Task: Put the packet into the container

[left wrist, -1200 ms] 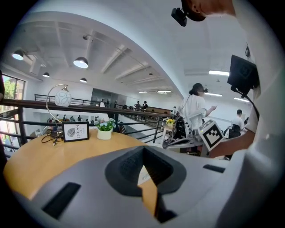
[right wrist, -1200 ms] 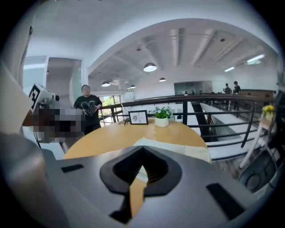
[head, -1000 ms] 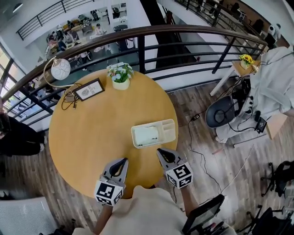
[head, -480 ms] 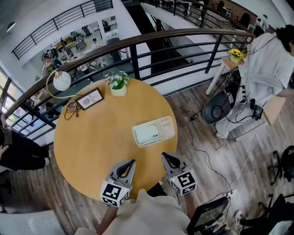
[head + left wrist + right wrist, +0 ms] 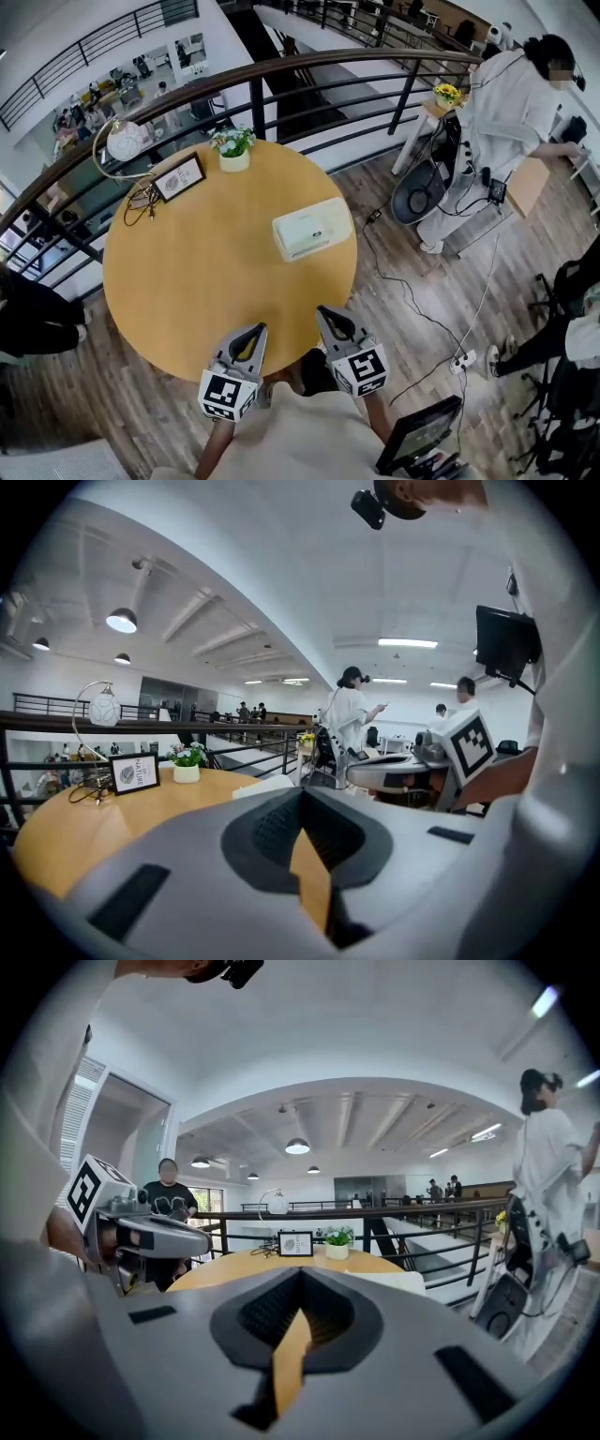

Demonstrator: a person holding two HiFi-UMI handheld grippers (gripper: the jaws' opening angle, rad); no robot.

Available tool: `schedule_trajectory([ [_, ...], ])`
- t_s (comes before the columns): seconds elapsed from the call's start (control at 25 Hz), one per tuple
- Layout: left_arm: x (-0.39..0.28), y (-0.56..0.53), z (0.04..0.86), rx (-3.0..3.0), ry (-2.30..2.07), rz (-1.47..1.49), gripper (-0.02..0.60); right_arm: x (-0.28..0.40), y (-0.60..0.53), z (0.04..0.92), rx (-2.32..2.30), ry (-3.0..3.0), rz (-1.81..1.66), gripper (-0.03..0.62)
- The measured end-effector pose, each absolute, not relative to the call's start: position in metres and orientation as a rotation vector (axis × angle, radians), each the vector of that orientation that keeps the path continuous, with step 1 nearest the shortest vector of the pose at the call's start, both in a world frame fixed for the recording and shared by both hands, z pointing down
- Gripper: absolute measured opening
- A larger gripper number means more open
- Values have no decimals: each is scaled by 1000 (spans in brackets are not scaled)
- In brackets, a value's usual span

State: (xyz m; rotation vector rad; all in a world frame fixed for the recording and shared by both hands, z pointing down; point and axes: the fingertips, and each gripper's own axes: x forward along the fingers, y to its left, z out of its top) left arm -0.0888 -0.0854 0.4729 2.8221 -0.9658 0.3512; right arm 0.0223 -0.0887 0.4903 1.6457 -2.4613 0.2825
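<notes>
Fingers [image 5: 187, 874] of the left gripper [image 5: 257, 329] are pressed together at the tips with nothing between them. Those of the right gripper [image 5: 322, 312] are pressed together and empty too. Both grippers hang just past the 6 o'clock rim of the round worktop [image 5: 206, 272], pointing toward 12.

On the worktop, the container [image 5: 339, 223] sits at about 2 o'clock, close to the rim, well apart from both grippers. A lamp [image 5: 122, 141] stands near 10 o'clock, a framed picture [image 5: 178, 178] at 11 and a potted plant [image 5: 233, 150] at 12, all clear of the container. The packet [image 5: 298, 236] already lies inside, a pale flat shape filling the container's 8 o'clock end, so the task looks finished.

The main risk I see is the container's place so near the edge. A reach back in with the fingers closed would push it instead of gripping it. That push could slide the container toward the 2 o'clock rim and off, or tip the packet out.

The container's long axis runs roughly from 8 o'clock to 2 o'clock. The packet seems to lie flat along that same line. It is too small and pale against the walls to tell which end points which way.
</notes>
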Motion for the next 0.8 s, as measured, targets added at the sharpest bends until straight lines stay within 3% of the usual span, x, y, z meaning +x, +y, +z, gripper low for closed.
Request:
schedule_trajectory([
  [0.8,-67,-4,481,2890,-830,323,5,52,12,491,1785,-2352,229,5],
])
